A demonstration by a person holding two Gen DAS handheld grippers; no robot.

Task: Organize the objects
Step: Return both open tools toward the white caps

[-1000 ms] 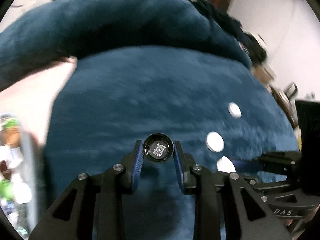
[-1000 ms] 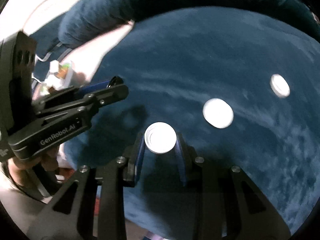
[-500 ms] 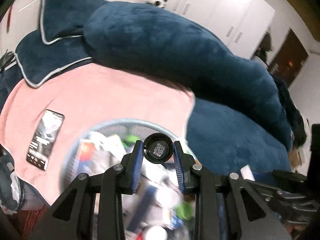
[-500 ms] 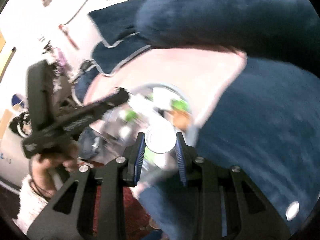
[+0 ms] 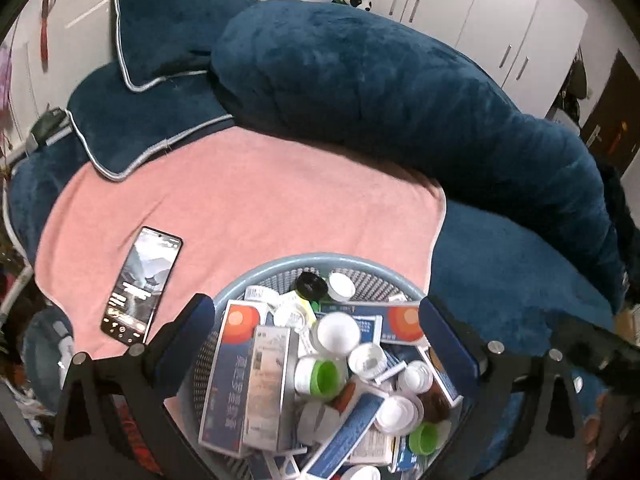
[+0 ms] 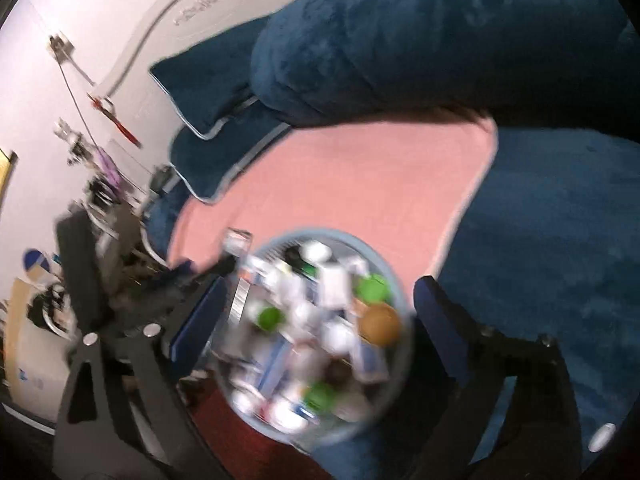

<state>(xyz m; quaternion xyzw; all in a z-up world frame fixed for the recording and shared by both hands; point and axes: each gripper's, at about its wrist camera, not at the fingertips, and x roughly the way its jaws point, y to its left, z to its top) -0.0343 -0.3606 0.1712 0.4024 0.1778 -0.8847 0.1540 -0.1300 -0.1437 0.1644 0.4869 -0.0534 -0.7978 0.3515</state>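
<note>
Both hand-held grippers spread over the basket, nothing between their jaws

A blue bed [image 5: 500,288] fills the upper and right frame, a pink towel [image 5: 248,208] at its centre; the round basket [image 5: 280,266] sits at lower centre, piled with boxes and bottles. The left hand-held gripper [image 5: 316,328] and right hand-held gripper [image 6: 316,308] have just been opening and stand released, the basket directly below and ahead of each. A black cap [image 5: 310,284] lies near the far rim, a phone [image 5: 140,284] left.
</note>
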